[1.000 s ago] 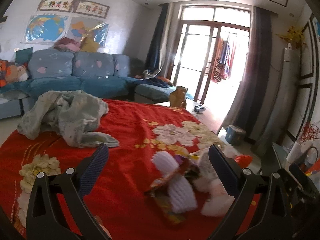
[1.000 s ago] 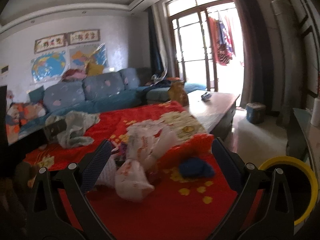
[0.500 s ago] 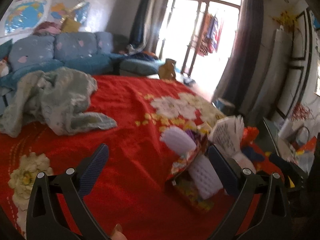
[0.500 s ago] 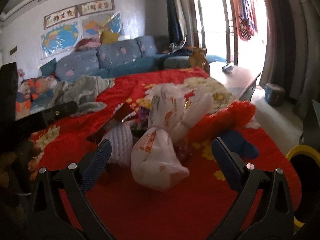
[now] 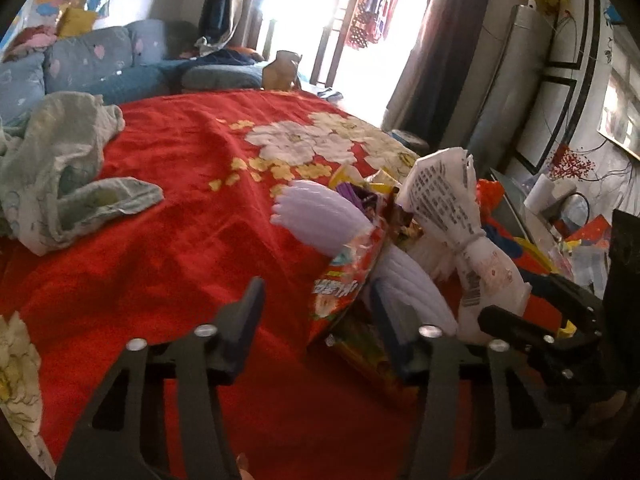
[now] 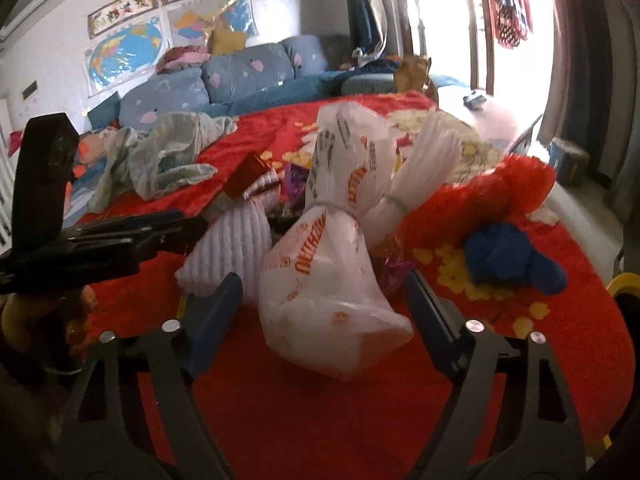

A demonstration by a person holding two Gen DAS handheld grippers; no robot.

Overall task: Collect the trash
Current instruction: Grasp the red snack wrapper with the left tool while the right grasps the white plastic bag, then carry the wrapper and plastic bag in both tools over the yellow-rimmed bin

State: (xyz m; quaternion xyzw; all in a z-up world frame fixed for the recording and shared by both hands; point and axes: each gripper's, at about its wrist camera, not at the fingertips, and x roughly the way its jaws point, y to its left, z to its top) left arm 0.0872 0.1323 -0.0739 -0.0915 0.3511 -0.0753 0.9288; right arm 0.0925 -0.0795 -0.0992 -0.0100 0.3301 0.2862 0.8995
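A heap of trash lies on the red flowered cloth [image 5: 168,264]: a tied white plastic bag [image 6: 328,272] with orange print, white foam fruit nets [image 6: 232,244], a red snack wrapper [image 5: 344,280], and a blue wad [image 6: 508,260]. My left gripper [image 5: 316,316] is open, its jaws narrower than before, with the red wrapper and a foam net [image 5: 412,288] between them. My right gripper [image 6: 320,304] is open with the white bag between its jaws, not squeezed. The left gripper also shows in the right wrist view [image 6: 120,236] at the left.
A crumpled pale green cloth [image 5: 60,168] lies at the far left of the table. A blue sofa [image 6: 224,80] stands behind. A yellow-rimmed bin [image 6: 620,284] is at the right table edge. A glass shelf with clutter [image 5: 560,232] stands to the right.
Both grippers moved forward into the trash heap. The left jaws narrowed around the red wrapper and foam net. The white bag now sits between the right jaws.
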